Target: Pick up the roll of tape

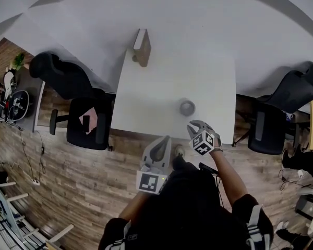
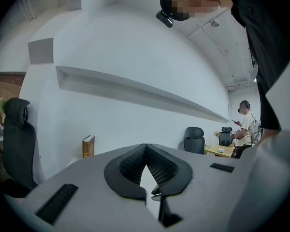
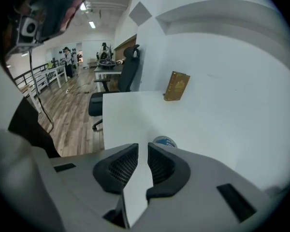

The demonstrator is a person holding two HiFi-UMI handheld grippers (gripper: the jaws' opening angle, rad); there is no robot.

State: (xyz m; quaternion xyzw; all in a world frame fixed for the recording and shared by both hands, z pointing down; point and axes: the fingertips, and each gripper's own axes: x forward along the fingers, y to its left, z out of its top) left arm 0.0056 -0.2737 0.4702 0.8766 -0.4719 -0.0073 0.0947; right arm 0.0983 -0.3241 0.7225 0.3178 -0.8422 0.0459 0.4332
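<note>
Tape (image 1: 187, 107) lies flat on the white table (image 1: 146, 98), lower right of centre in the head view. Hole faces up, so the axis stands upright off the tabletop. It's round from above, so no long side to call.

Right gripper (image 1: 195, 126) sits just below the tape in the head view and a touch to the right, near the table's near edge. Tips are angled down toward the tape, not touching it. Its own view shows the jaws released: a narrow gap between the pads (image 3: 127, 164), only bare table inside. There the tape (image 3: 164, 141) peeks over the tip of the right-hand jaw, just right of the gap, not in line with it.

Left gripper (image 1: 163, 142) is lower centre in the head view, off the table's near edge and well apart from the tape. Jaws clenched, tips meeting, nothing held. It looks level across the table at the wall.

Book (image 1: 142, 47) stands upright at the table's far edge, top centre.
</note>
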